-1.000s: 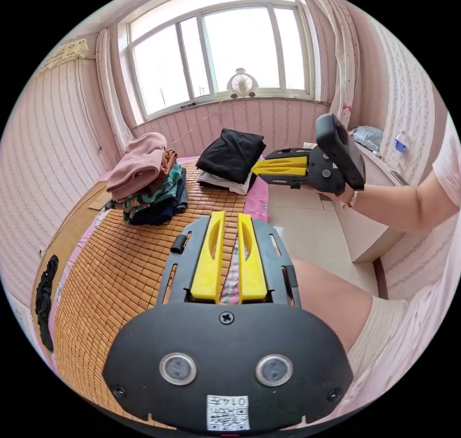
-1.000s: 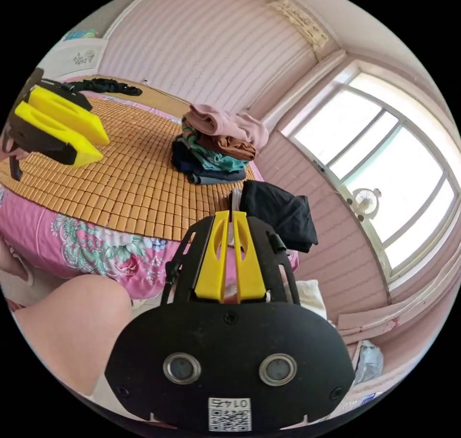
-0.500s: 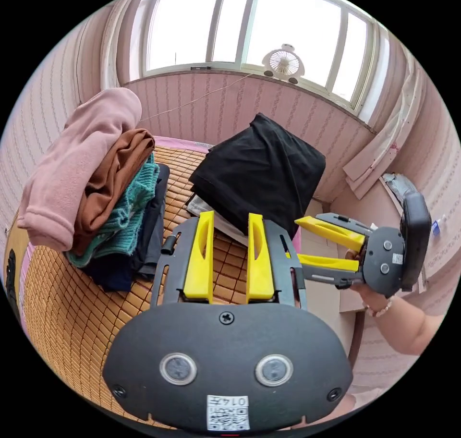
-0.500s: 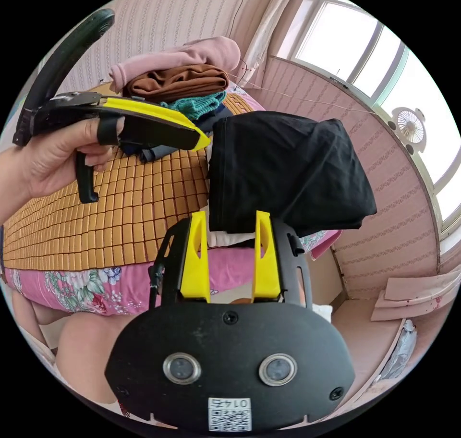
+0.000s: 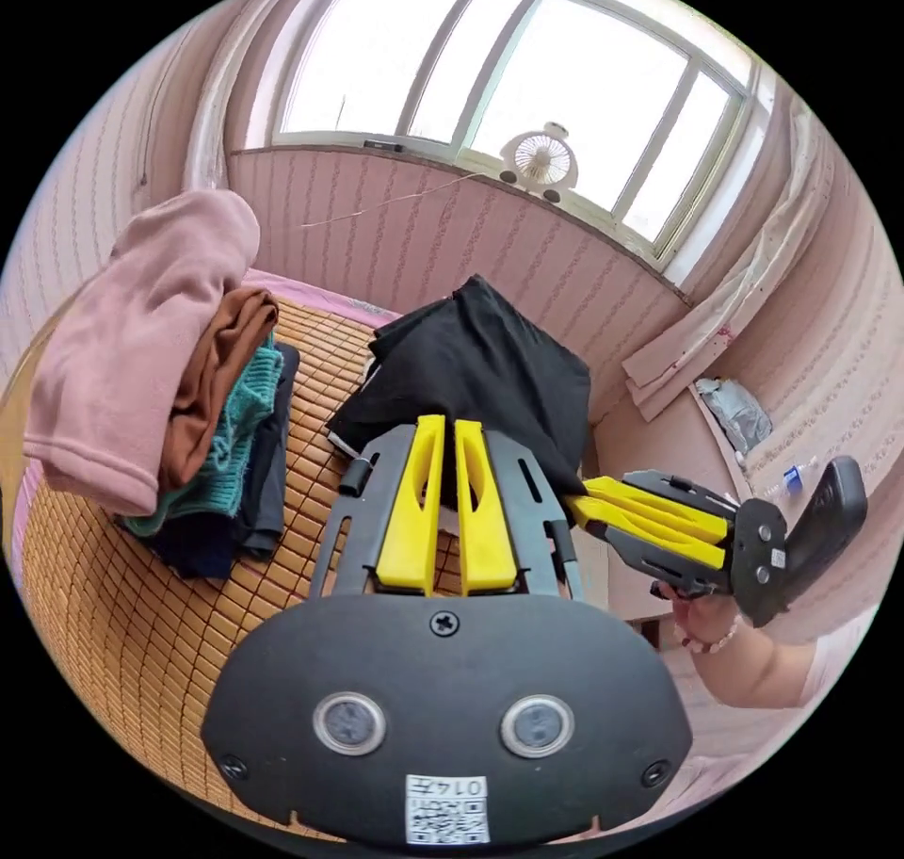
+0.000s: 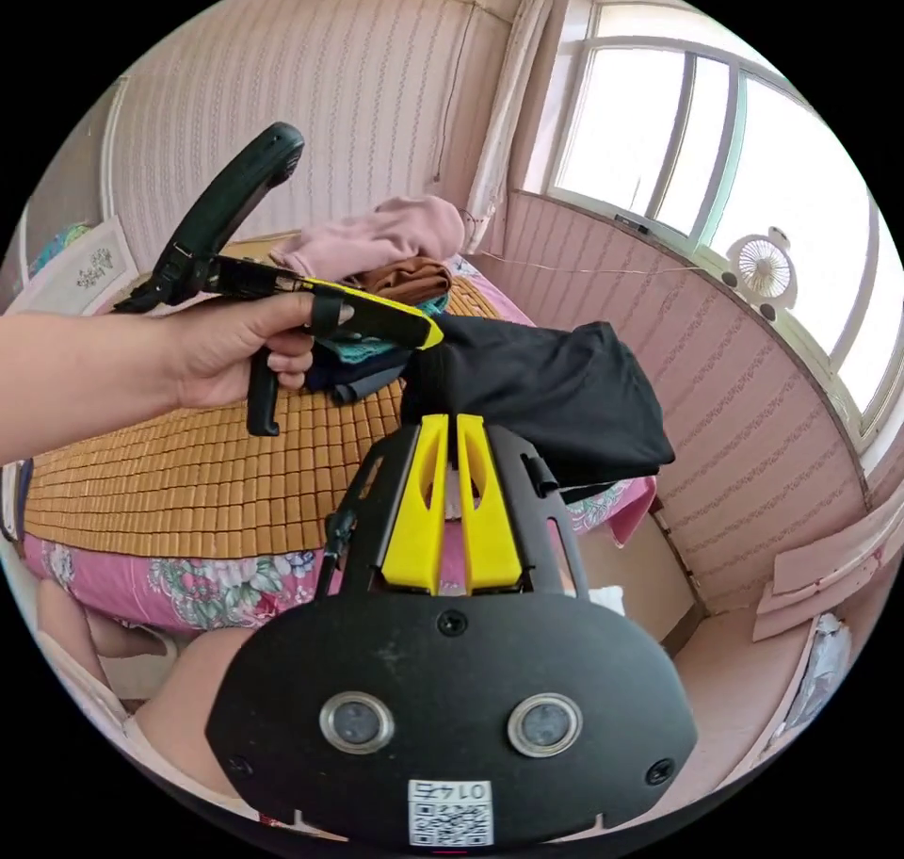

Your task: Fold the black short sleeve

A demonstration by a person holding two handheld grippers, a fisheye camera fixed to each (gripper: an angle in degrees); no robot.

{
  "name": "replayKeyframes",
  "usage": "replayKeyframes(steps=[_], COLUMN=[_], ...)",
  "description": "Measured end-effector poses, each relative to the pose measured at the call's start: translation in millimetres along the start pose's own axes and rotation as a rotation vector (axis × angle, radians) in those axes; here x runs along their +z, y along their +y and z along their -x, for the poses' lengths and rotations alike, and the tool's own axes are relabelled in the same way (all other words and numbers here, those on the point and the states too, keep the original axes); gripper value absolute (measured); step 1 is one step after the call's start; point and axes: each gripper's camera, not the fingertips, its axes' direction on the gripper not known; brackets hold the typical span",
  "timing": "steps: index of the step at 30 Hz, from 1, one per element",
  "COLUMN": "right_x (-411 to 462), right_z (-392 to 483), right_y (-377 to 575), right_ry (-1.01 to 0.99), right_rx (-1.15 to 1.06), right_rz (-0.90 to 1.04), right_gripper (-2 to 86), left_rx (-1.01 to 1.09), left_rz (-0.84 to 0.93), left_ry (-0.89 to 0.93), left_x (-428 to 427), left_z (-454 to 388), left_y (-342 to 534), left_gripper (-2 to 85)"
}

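The black short sleeve (image 5: 490,369) lies bunched at the far corner of the bamboo mat (image 5: 141,595), with one part raised in a peak. In the left gripper view my left gripper (image 5: 443,423) is shut on its near edge. My right gripper (image 5: 571,504) comes in from the right, jaws together on the garment's right edge. In the right gripper view the black short sleeve (image 6: 556,397) hangs between both tools. There my right gripper (image 6: 450,419) pinches its lower edge, and my left gripper (image 6: 431,336), held in a hand, grips its left corner.
A pile of folded clothes (image 5: 179,379) topped by a pink one stands left of the black garment, also seen as the pile (image 6: 386,247) behind the hand. A pink floral sheet (image 6: 217,591) hangs over the bed's edge. A small fan (image 5: 539,157) sits on the sill.
Both grippers have shut on the black short sleeve; half a second ago both stood open beside it. The garment has since risen off the white folded item beneath it.
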Motion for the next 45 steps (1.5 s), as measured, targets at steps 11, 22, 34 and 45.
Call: replayKeyframes(steps=[11, 22, 34, 45], right_x=[-198, -146, -6, 47], right_z=[130, 379, 457, 597], right_y=[-65, 32, 163, 92], right_ry=[-0.861, -1.088, -0.794, -0.675], right_rx=[-0.129, -0.256, -0.294, -0.491], right_rz=[-0.270, 0.141, 0.566, 0.511], right_gripper=[-0.2, 3.0, 7.7, 13.0], left_rx=[0.029, -0.059, -0.407, -0.945], left_rz=[-0.042, -0.007, 0.184, 0.101], left_ry=[-0.425, -0.499, -0.495, -0.543], left_x=[-431, -555, -544, -614], left_z=[-17, -7, -18, 175], left_y=[145, 378, 669, 699], left_gripper=[-0.7, 0.8, 2.7, 8.3])
